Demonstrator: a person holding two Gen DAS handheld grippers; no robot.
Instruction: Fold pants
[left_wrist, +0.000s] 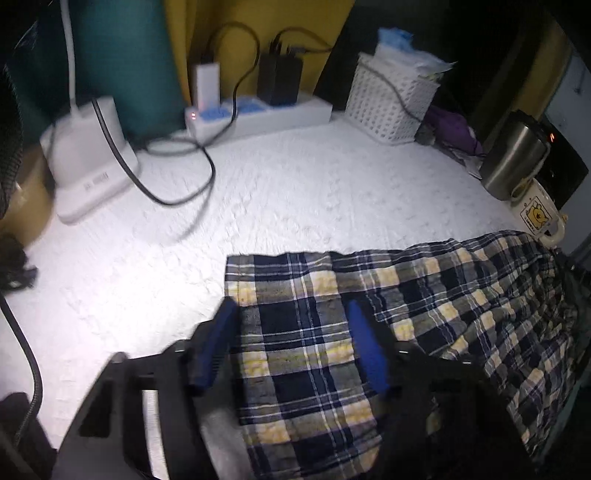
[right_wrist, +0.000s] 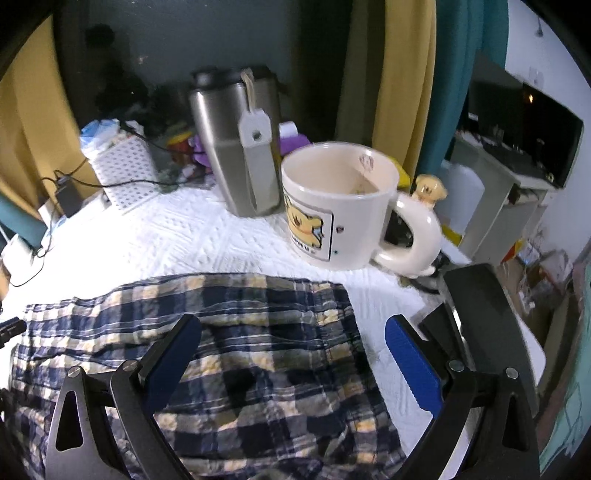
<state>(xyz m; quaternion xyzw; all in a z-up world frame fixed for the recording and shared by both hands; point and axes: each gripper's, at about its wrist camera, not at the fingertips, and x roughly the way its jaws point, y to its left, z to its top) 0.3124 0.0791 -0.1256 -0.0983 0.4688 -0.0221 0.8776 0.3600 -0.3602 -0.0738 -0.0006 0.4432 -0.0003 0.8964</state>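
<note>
The plaid pants (left_wrist: 369, 332) are spread flat on the white surface (left_wrist: 258, 192), toward its near edge. The left hand-held gripper (left_wrist: 291, 317) is seen half open, its blue pads astride one end of the cloth, not pressing it. The right hand-held gripper (right_wrist: 291, 332) is held wide open over the other end, with one finger above the fabric and one beyond its edge.

A risk is judged at the right side: the cream mug (right_wrist: 340, 218) stands just beside the pants, and it could be knocked or dragged if the cloth is lifted carelessly. The steel tumbler (right_wrist: 236, 147) behind it could be struck too. The black cable (left_wrist: 177, 173) is well apart.

The mug appears empty. The tumbler is closed by a lid. The white basket (left_wrist: 391, 99) is filled with papers or packets.
</note>
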